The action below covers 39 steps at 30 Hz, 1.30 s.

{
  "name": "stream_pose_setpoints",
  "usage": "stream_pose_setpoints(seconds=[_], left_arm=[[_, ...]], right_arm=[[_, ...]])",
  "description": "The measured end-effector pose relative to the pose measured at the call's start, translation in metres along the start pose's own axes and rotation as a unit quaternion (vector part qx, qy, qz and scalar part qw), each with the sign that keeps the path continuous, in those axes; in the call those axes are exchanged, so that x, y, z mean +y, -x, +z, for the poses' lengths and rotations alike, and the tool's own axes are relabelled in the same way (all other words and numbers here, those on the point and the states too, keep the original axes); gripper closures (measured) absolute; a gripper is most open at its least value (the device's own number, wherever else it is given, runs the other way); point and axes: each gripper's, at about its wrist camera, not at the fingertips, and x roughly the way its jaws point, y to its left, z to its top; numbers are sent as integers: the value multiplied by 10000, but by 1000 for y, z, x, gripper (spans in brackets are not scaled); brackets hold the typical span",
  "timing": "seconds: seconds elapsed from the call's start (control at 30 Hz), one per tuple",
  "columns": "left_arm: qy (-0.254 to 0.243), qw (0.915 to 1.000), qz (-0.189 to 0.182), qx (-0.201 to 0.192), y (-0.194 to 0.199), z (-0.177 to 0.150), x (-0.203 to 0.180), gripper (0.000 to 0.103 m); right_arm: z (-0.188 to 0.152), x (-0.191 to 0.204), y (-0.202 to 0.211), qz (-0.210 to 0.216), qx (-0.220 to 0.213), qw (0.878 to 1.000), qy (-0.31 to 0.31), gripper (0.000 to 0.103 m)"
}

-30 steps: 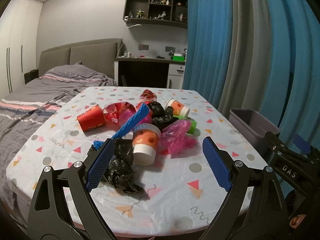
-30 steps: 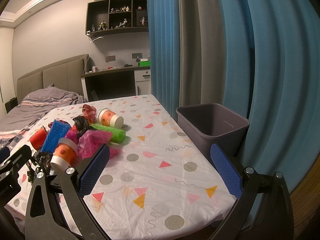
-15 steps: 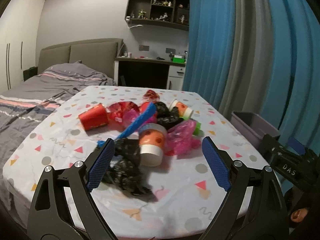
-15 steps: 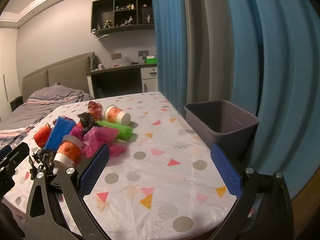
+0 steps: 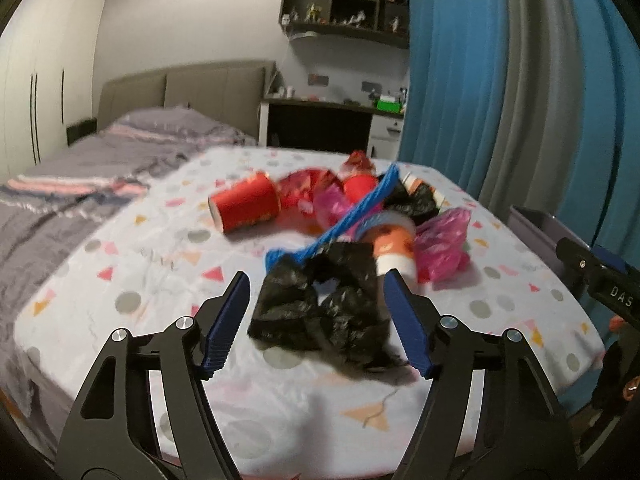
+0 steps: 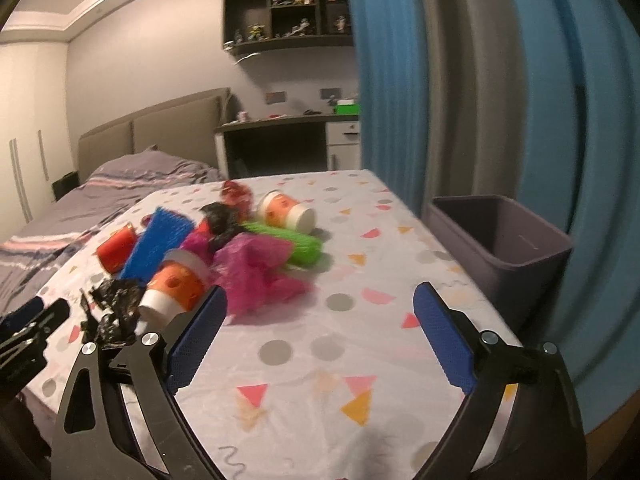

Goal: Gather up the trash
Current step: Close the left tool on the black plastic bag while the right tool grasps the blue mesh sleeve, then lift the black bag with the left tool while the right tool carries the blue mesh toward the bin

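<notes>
A pile of trash lies on the table with the patterned cloth (image 5: 168, 280). A crumpled black plastic bag (image 5: 324, 312) is nearest; my left gripper (image 5: 320, 320) is open with its fingers on either side of it, apart from it. Behind it lie an orange paper cup (image 5: 394, 248), a blue mesh sleeve (image 5: 352, 216), a pink bag (image 5: 444, 240) and a red cup (image 5: 246, 208). My right gripper (image 6: 320, 336) is open and empty over bare cloth, right of the pile. A green mesh roll (image 6: 296, 242) and a second orange cup (image 6: 286, 214) lie there too.
A grey bin (image 6: 500, 236) stands beside the table's right edge, against the blue curtain (image 6: 500, 80). A bed (image 5: 80, 168) lies to the left. A desk (image 6: 280, 140) and wall shelves are at the back.
My left gripper has moved forward and narrowed, so its fingers now flank the black bag. My right gripper has moved slightly forward over the table.
</notes>
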Motion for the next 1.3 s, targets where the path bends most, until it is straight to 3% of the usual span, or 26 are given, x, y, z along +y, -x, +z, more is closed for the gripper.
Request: stream_pose_setpoints(seconds=[0.2,0.4,0.53,0.6,0.7,0.77,0.97,1.3], left_arm=[[-40,9992,-165,357,-22,-11,3,35],[320,9936,-538,944,-50,-15,18,36],[442,9899,-802,1080,-58,-15,19,53],[510,9882,-912,1116,-60,-15,19,69],[507,9881,-964,1086,-60,-14,17,89],[548,9879,-992,1058,-56,-13,19,94],[709,9900,-1005,686,-29,-3,33,95],[852,9952,-458,163,-5,13,63,95]], right_arm=[[-5,17,-12,216,155,9995,162,20],[-7,28,-15,390,180,9985,324,24],[-8,38,-19,601,286,9969,428,31],[-7,42,-22,688,308,9960,473,35],[-6,47,-25,807,353,9950,473,38],[-5,49,-28,893,397,9942,451,40],[4,64,-39,1142,466,9913,455,45],[23,113,-67,1536,477,9847,673,54]])
